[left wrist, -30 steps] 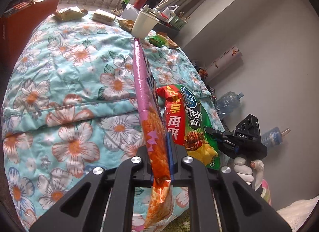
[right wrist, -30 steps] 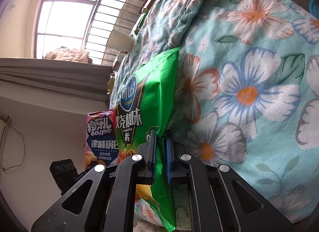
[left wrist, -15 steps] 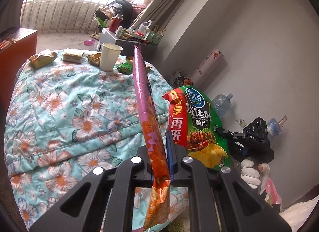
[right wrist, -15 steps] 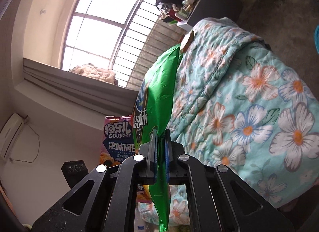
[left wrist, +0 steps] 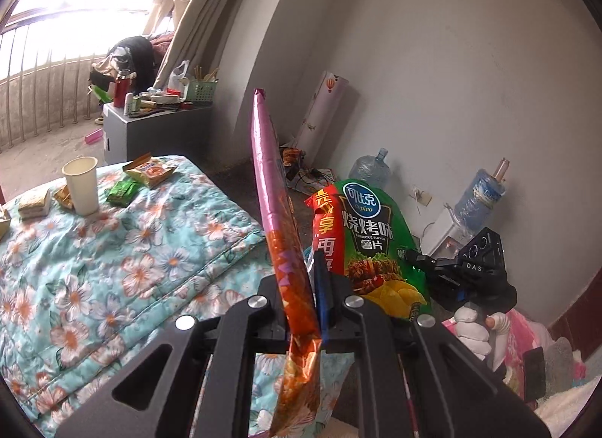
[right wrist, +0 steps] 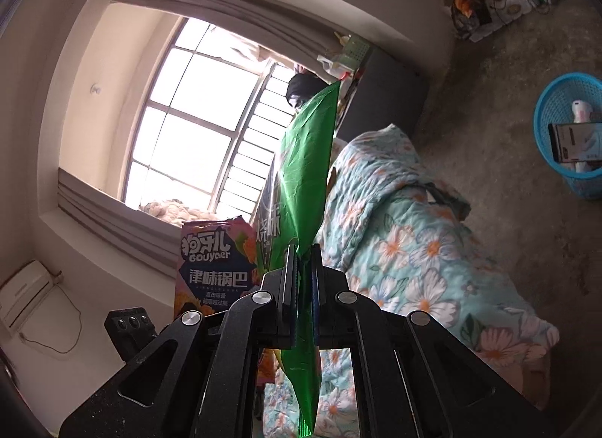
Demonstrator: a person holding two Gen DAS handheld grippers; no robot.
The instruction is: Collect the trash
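1. Pink snack bag (left wrist: 276,234) — it stands edge-on in the left gripper (left wrist: 301,310), whose two fingers are pinched onto its lower part, with the crumpled orange end hanging below them.
2. Green chip bag (right wrist: 306,189) is clamped the same way in the right gripper (right wrist: 301,287), rising edge-on above the fingers and trailing below them; in the left view its printed face (left wrist: 370,246) shows just right of the pink bag, with the gloved right hand (left wrist: 472,329) holding that gripper's handle.
3. Both bags are held up in the air beside the edge of the flowered quilt (left wrist: 124,250), side by side.
4. On the far part of the quilt a paper cup (left wrist: 81,186) stands upright — small wrappers (left wrist: 150,171) lie around it.
5. A blue basket (right wrist: 566,137) sits on the floor well apart from the quilt, with some packaging inside.
6. Water jugs (left wrist: 368,171) stand near the wall.
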